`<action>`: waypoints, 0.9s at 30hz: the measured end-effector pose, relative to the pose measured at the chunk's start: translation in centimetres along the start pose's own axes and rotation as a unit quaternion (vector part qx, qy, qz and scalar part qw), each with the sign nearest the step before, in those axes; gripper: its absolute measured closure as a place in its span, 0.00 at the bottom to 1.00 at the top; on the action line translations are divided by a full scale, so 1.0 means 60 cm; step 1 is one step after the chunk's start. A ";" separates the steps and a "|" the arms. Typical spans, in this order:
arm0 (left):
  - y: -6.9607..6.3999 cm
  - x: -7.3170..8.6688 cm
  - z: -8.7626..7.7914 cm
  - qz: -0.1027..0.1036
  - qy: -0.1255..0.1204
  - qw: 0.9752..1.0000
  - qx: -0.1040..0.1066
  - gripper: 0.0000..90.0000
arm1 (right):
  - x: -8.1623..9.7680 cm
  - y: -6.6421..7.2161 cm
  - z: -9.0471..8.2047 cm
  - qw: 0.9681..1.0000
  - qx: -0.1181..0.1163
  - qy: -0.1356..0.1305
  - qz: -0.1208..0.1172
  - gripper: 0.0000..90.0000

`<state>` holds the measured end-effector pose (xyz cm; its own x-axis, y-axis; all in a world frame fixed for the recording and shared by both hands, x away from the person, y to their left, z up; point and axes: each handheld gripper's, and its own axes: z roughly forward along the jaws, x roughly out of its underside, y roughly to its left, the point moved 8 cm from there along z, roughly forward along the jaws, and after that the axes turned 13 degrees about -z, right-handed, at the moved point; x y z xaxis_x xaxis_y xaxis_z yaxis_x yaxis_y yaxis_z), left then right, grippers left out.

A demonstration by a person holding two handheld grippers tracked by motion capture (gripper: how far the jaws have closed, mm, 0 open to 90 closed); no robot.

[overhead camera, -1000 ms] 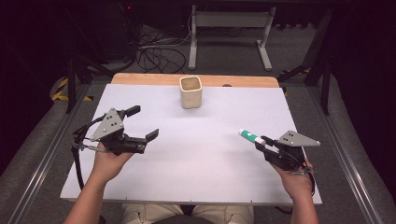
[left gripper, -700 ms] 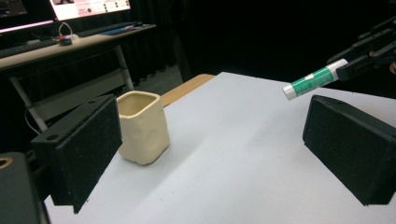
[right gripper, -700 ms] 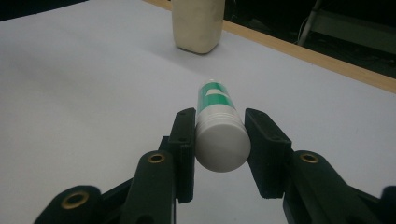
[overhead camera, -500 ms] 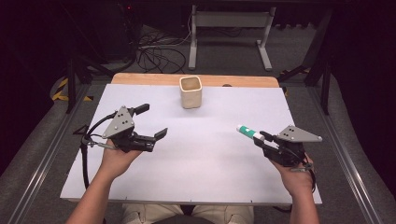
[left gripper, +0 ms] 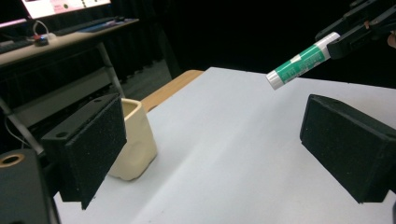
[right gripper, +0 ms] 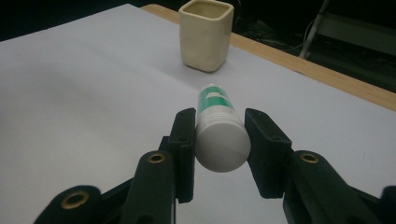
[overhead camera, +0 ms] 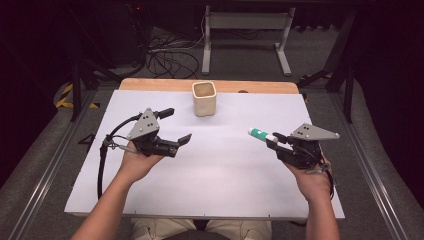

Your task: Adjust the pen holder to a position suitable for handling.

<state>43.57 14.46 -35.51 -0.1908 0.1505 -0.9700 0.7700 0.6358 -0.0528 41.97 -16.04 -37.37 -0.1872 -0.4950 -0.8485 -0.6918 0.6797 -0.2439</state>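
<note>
Open white tabletop (overhead camera: 215,165) lies between the left hand-held gripper (overhead camera: 176,128) and the right hand-held gripper (overhead camera: 274,141), which stand well apart. A cream cup (overhead camera: 204,98) near the middle of the far edge is the lone standing obstacle. The green-and-white tube (overhead camera: 261,134) clamped by the right one juts toward the centre, off the surface.

White-topped table (overhead camera: 210,170) with wooden far edge, cream square cup (overhead camera: 204,98) near that edge
</note>
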 end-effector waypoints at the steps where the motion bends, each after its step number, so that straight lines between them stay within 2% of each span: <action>1: 0.001 0.000 0.010 0.003 0.005 1.000 0.002 0.09 | -0.003 0.000 0.002 1.000 -0.003 0.002 0.003 0.73; 16: -0.006 0.006 0.062 0.007 0.031 0.999 0.022 0.13 | -0.034 -0.004 0.029 0.999 -0.023 0.023 0.005 0.73; 19: -0.009 0.003 0.071 0.019 0.035 0.999 0.019 0.13 | -0.039 -0.005 0.032 0.999 -0.024 0.024 0.006 0.73; 24: -0.015 -0.005 0.089 0.021 0.036 0.999 0.023 0.12 | -0.052 -0.005 0.039 0.999 -0.028 0.028 0.004 0.73; 27: -0.018 -0.005 0.098 0.029 0.042 0.998 0.022 0.12 | -0.056 -0.006 0.045 0.999 -0.030 0.031 0.003 0.73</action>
<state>46.35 9.29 -36.53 -0.1942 0.2505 -0.9484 0.8075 0.5898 -0.0096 44.72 -13.18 -35.69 -0.2329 -0.5247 -0.8188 -0.7304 0.6503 -0.2089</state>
